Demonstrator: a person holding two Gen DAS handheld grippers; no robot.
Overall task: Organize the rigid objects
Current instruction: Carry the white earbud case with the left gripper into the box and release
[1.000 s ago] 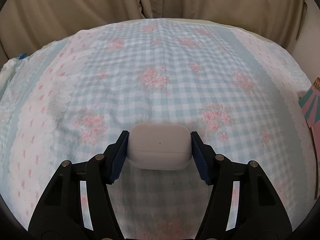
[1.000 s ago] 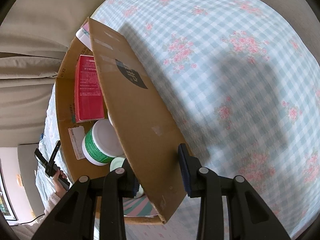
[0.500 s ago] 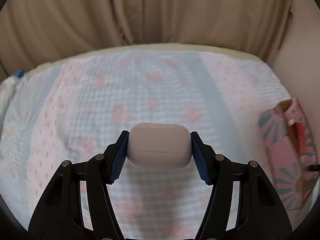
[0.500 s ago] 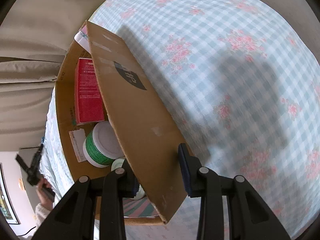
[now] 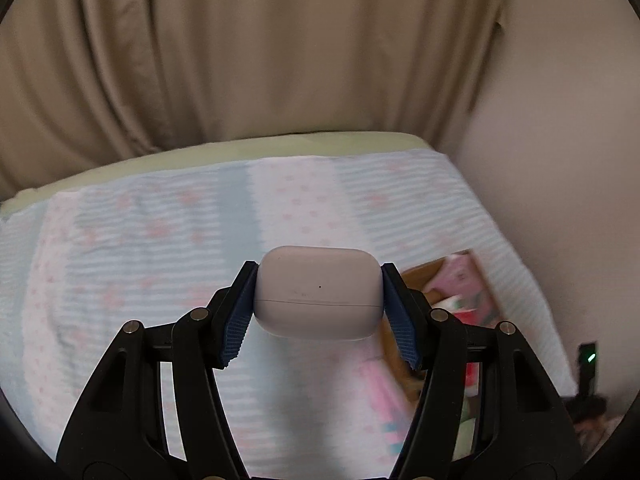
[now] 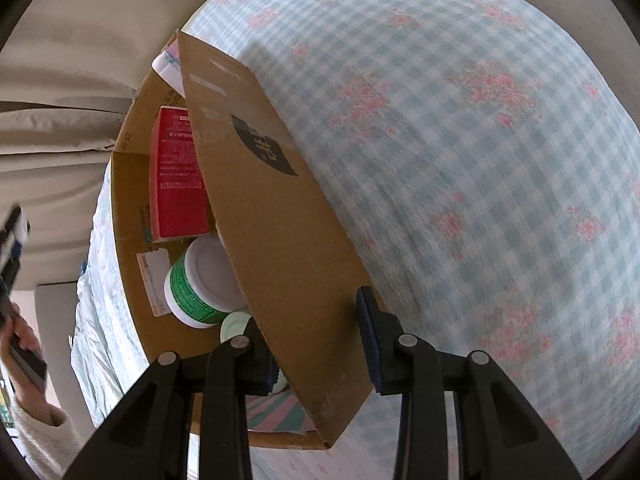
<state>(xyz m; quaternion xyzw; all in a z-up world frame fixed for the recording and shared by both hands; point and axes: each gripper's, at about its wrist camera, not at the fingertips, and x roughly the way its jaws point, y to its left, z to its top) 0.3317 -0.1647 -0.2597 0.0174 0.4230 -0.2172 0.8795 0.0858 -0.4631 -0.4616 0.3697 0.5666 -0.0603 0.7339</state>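
While clamped on the case (image 5: 318, 294) from both sides, holds it up over the bed (image 5: 160, 260) in the left claw (image 5: 318, 300), so no slipping. Pinches the flap (image 6: 260, 200) in the right claw (image 6: 316, 340), likely to hold the box (image 6: 128, 220) open and steady. Already inside: a red pack (image 6: 176, 184) and a green tub (image 6: 192, 292). Looks ready to take the case too.

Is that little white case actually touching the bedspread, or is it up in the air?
Apart. The left wrist view shows the white case clamped between the left gripper pads, lifted clear of the bedspread below.
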